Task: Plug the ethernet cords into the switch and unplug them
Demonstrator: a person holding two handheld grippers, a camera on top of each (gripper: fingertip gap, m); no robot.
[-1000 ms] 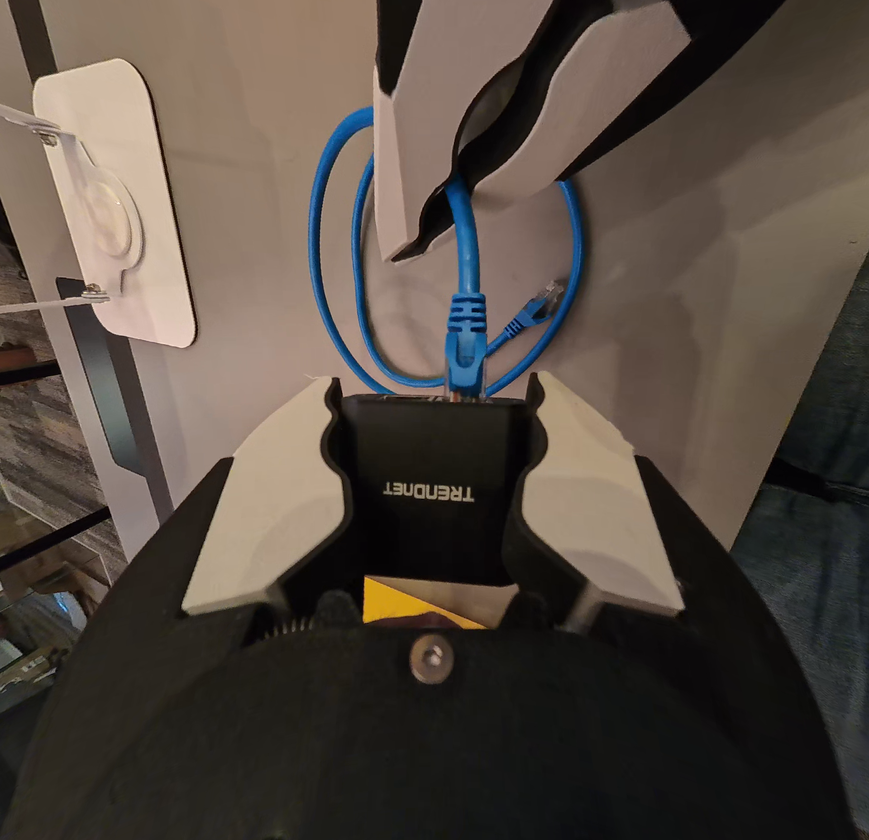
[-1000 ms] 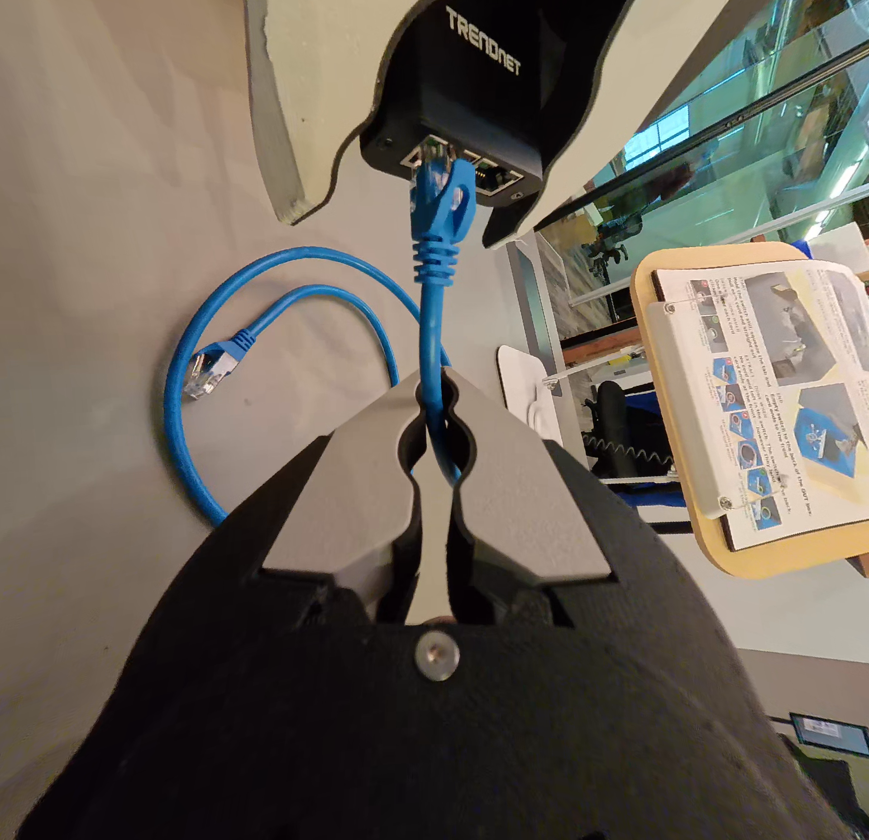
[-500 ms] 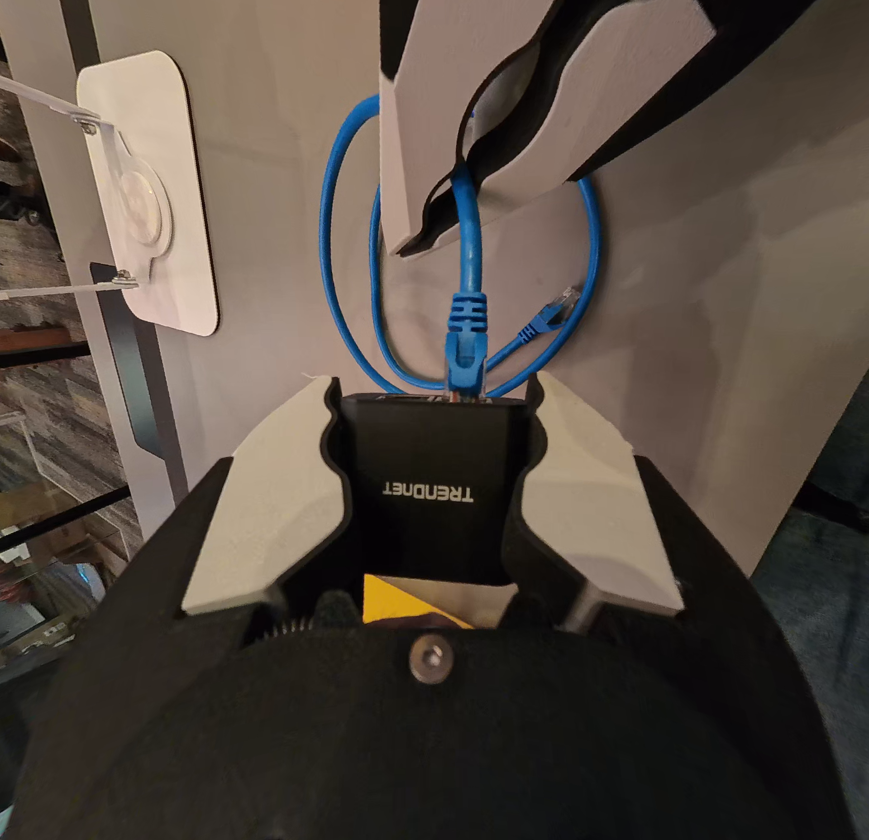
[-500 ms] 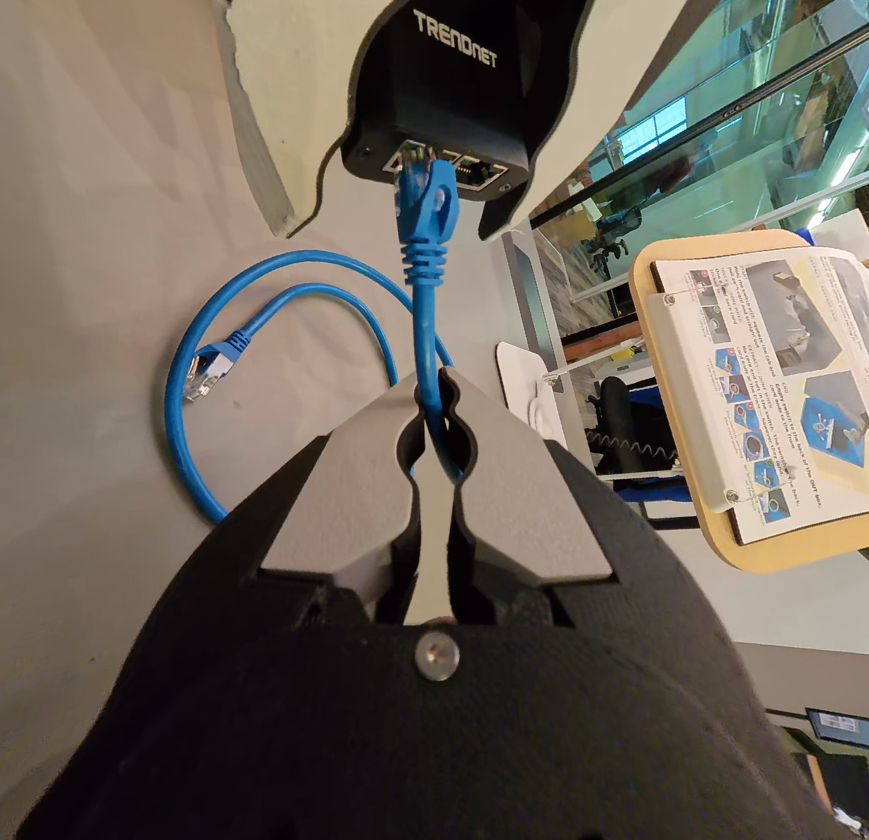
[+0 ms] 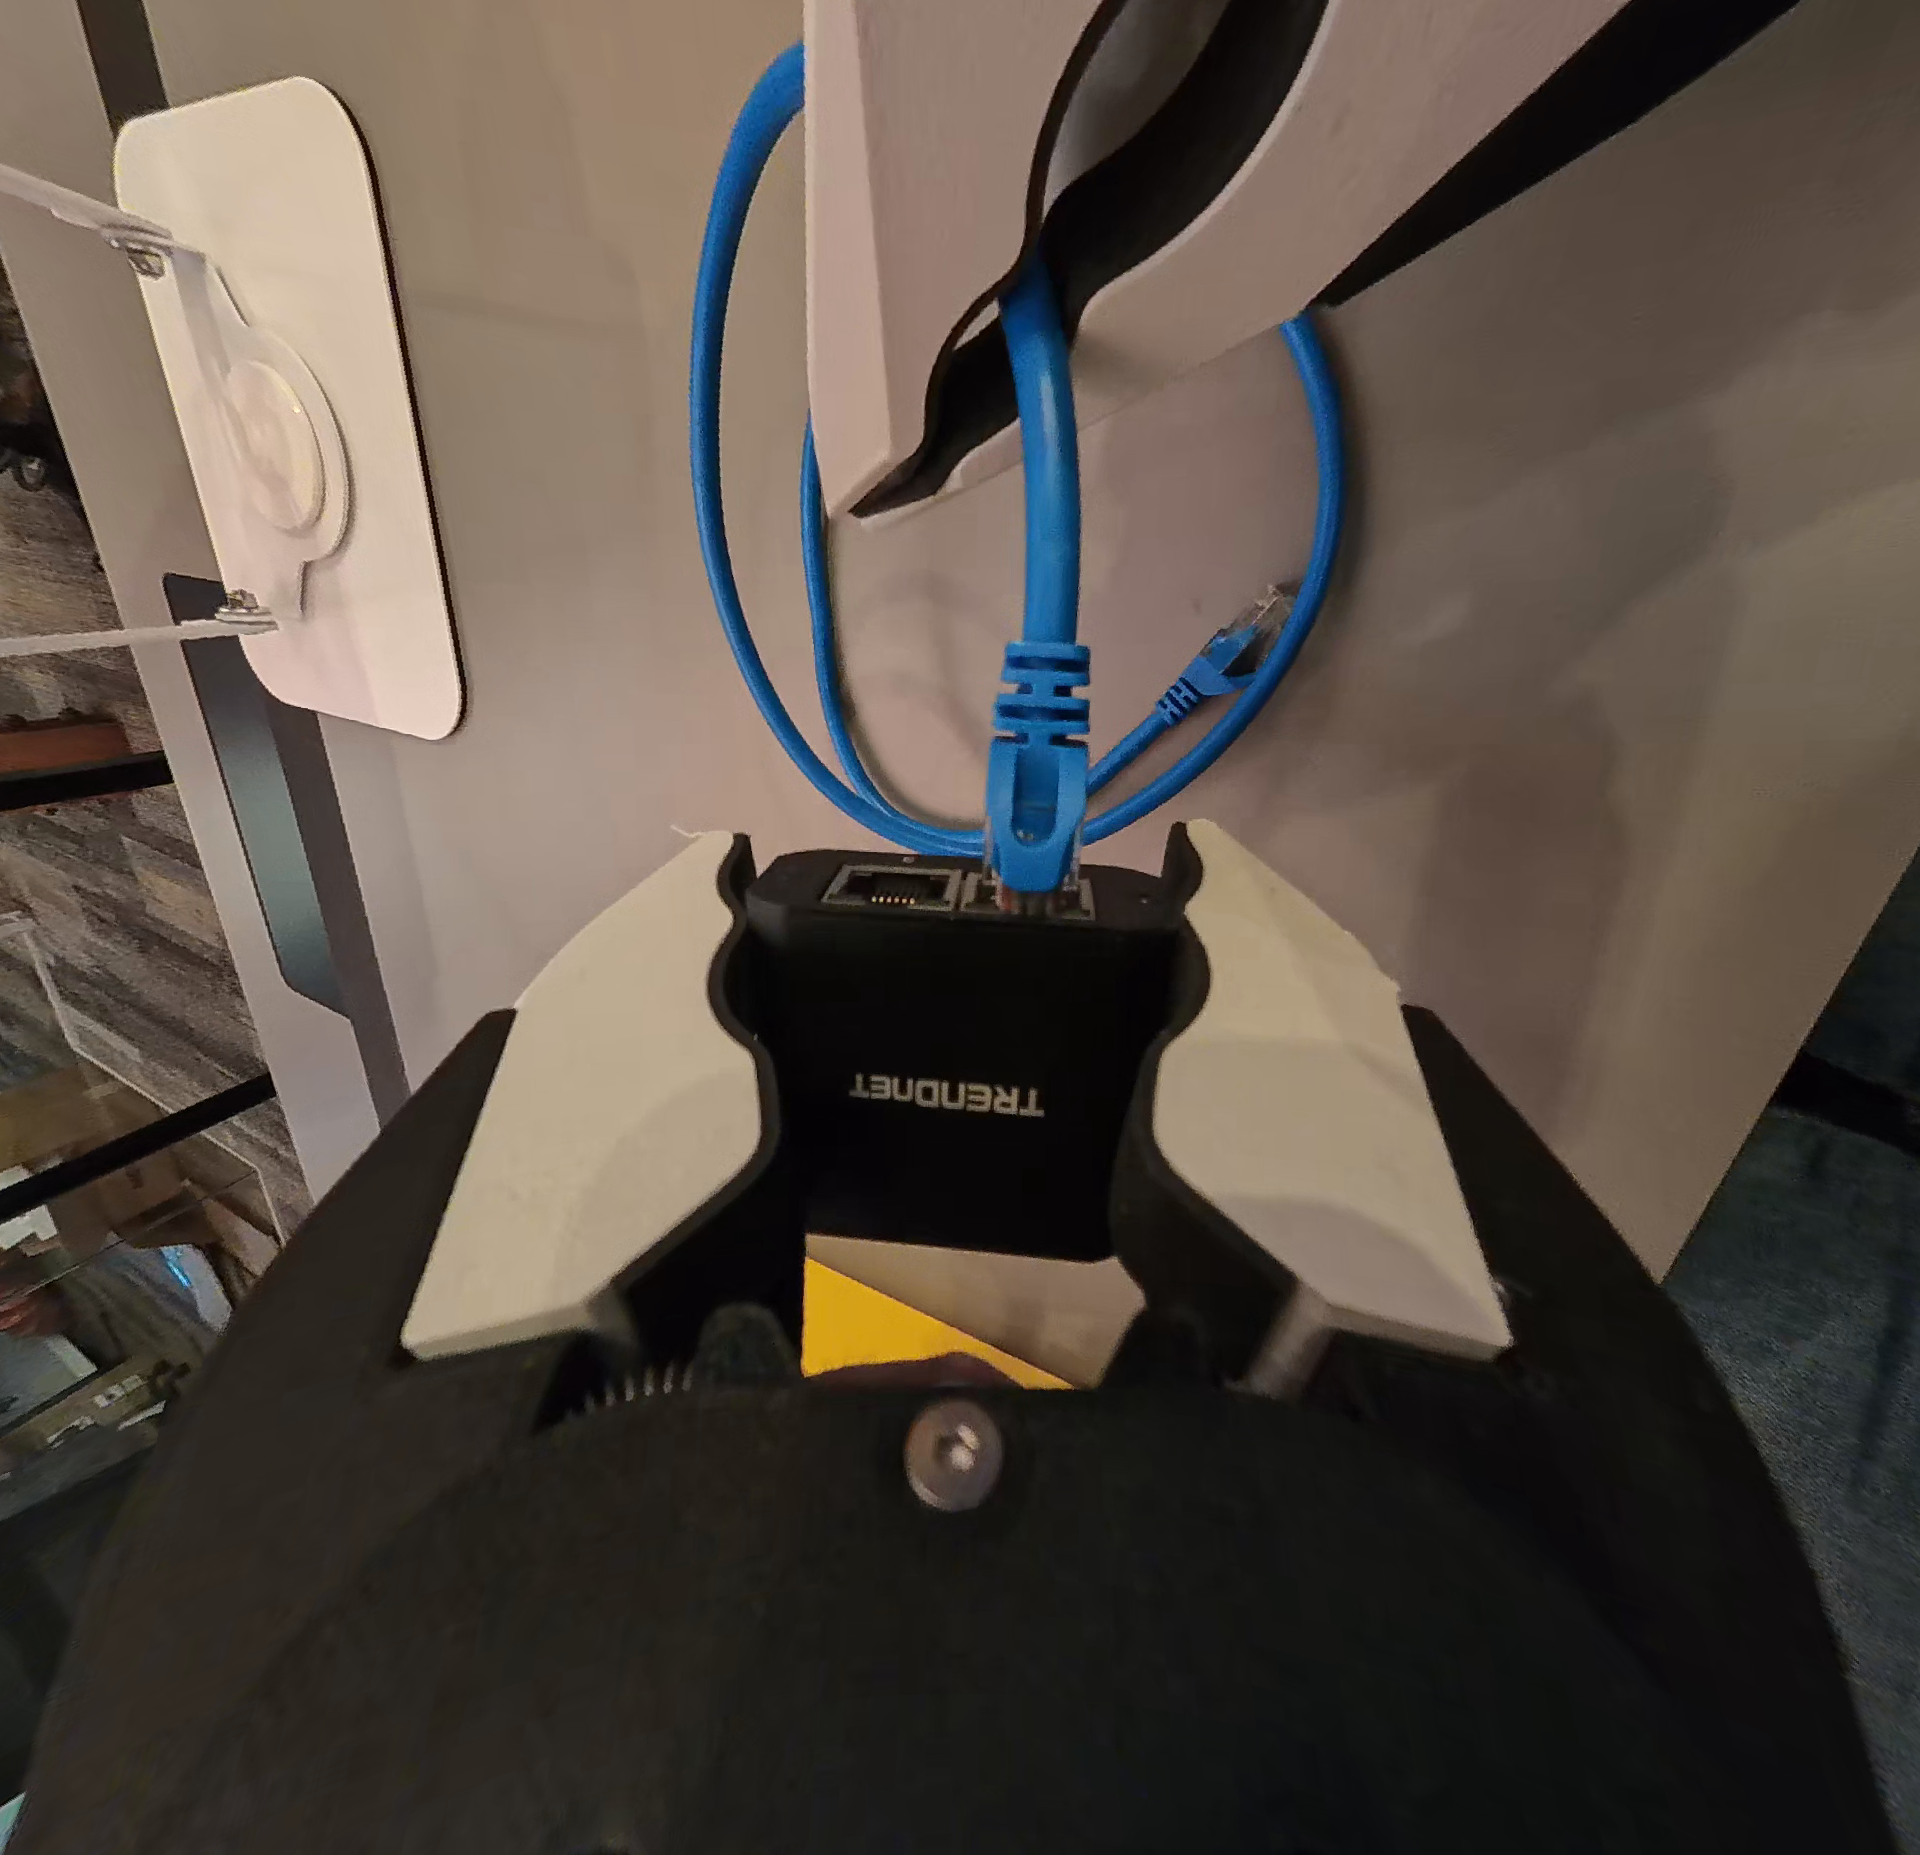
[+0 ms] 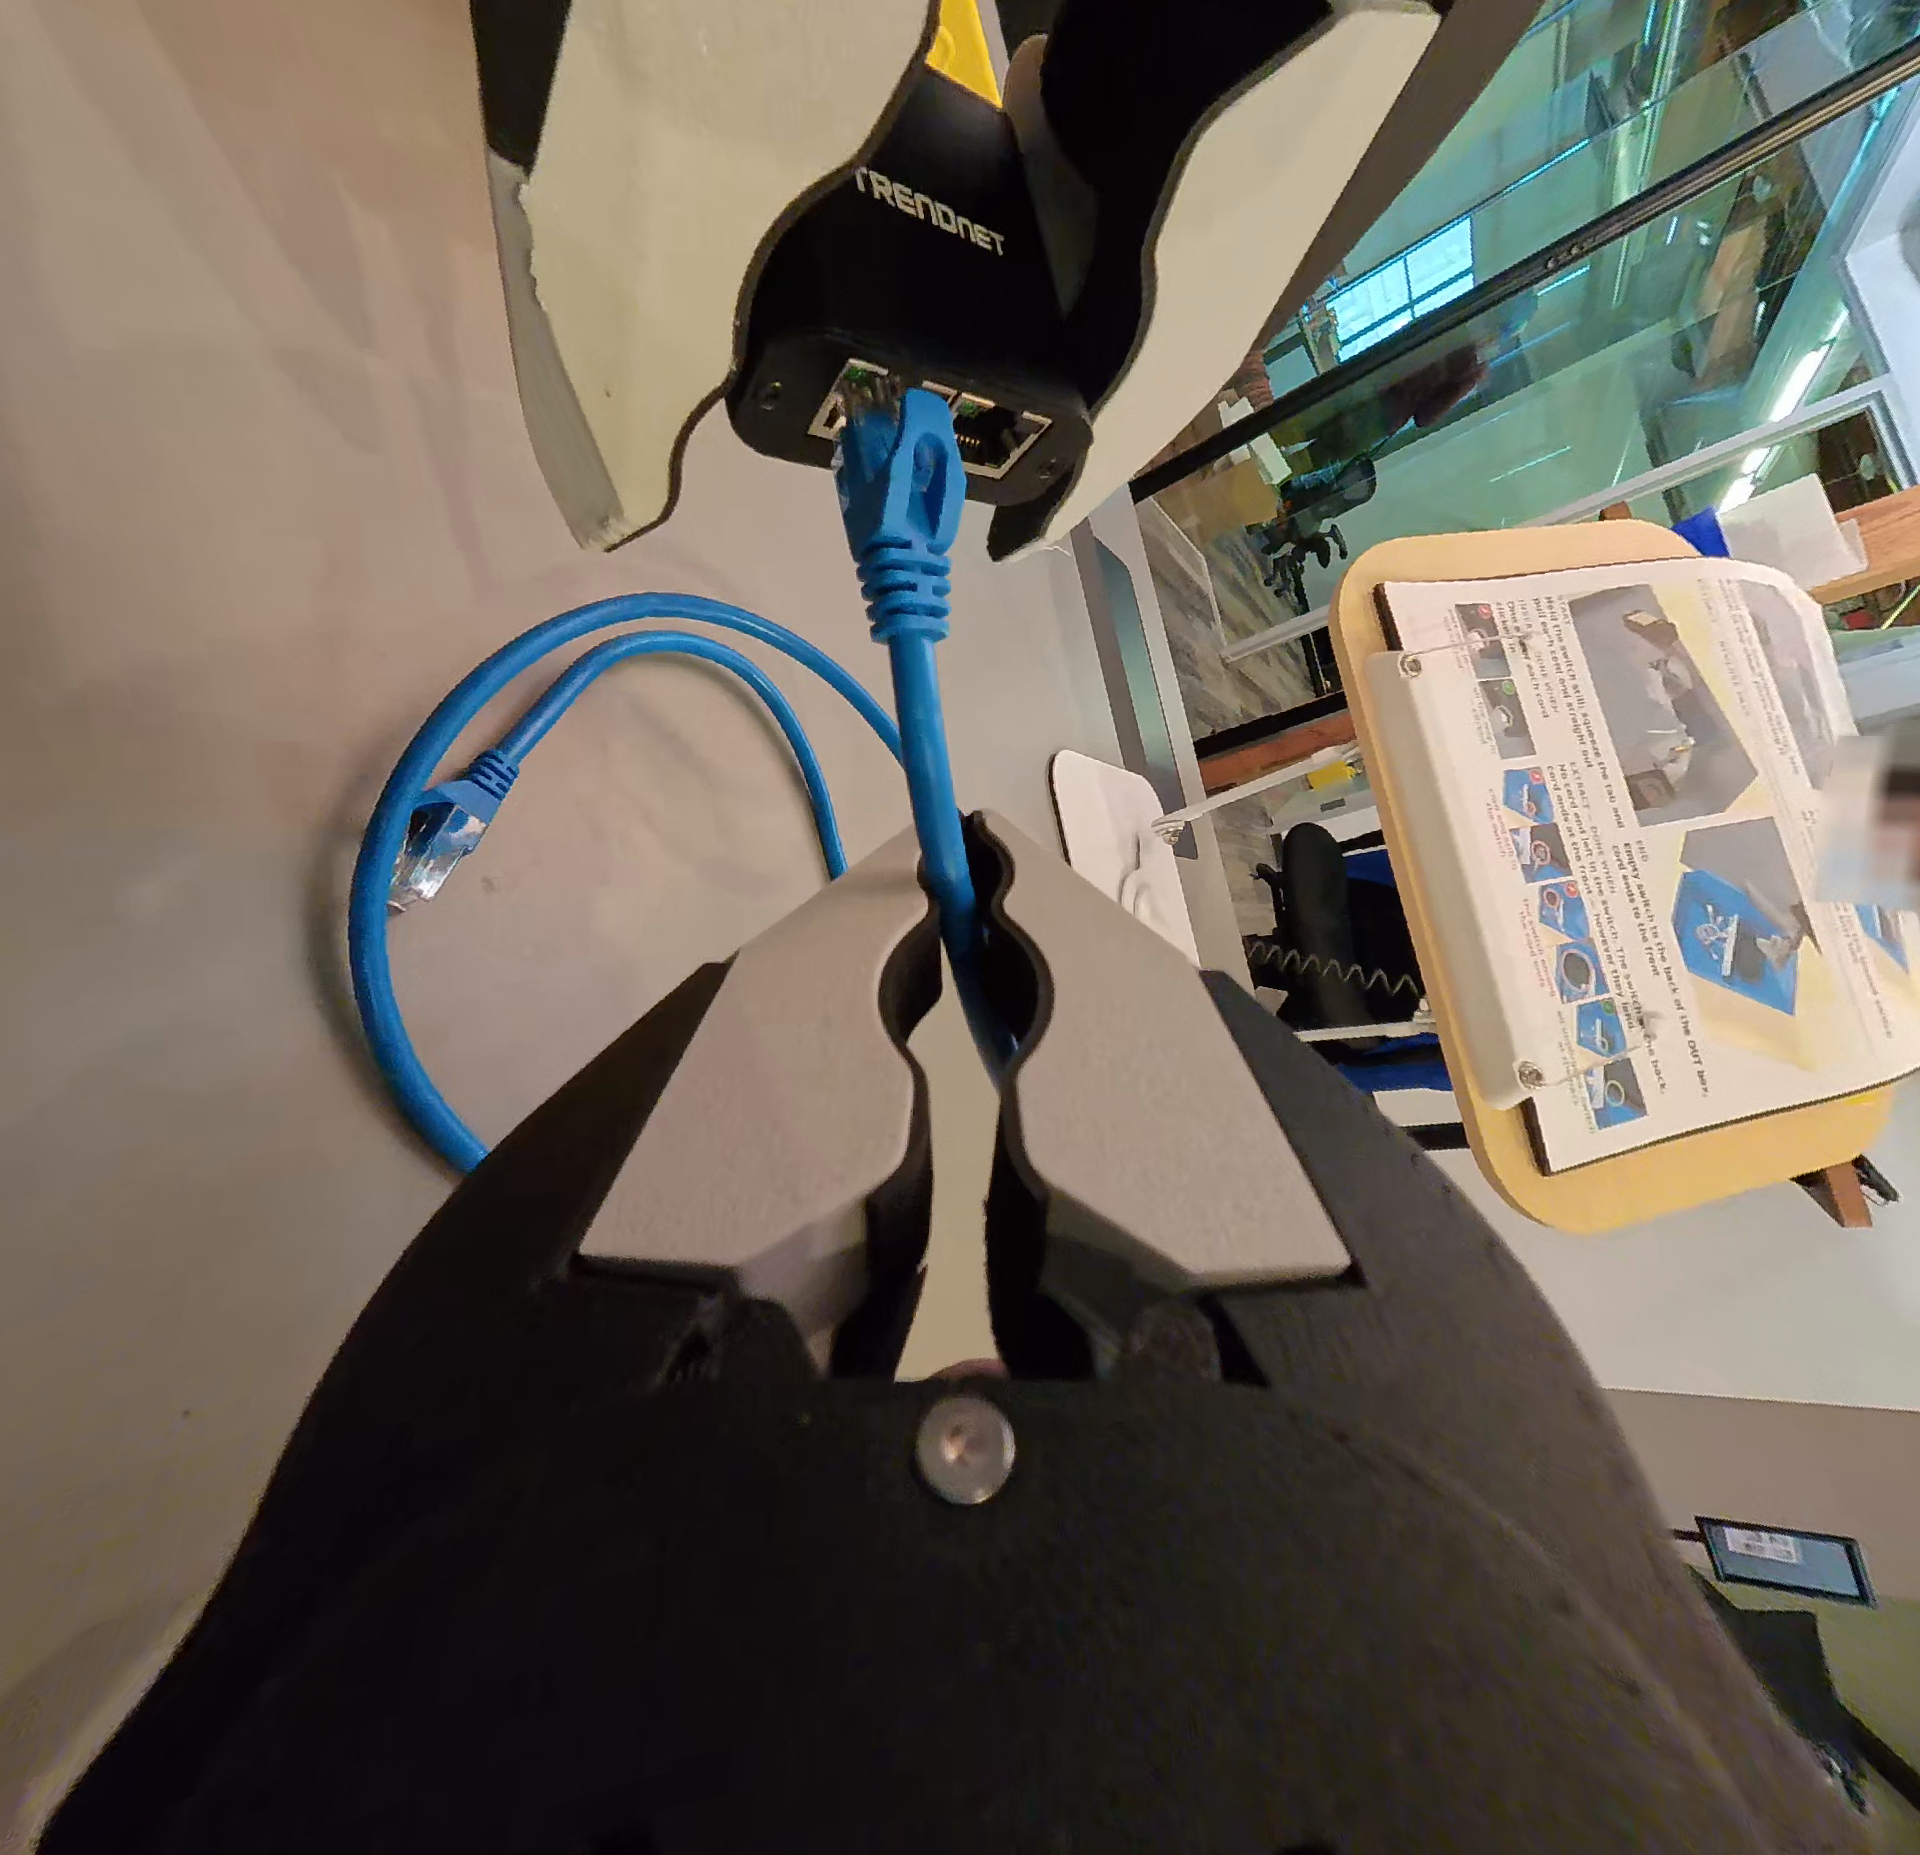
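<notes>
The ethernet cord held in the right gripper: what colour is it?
Bright blue, boot included. The ethernet cord shows best in the right wrist view.

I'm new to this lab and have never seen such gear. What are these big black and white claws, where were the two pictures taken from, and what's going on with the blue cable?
Nothing here is a robot: a person holds a two-fingered clamp in each hand, and each carries a camera looking along its fingers. In the left wrist view, the left hand-held gripper is shut on a small black switch. In the right wrist view, the right hand-held gripper pinches a blue ethernet cord just behind its plug, which sits at one of the switch's ports. The rest of the cord loops on the grey table, its free plug lying loose. An instruction sheet on a board stands beyond.
</notes>
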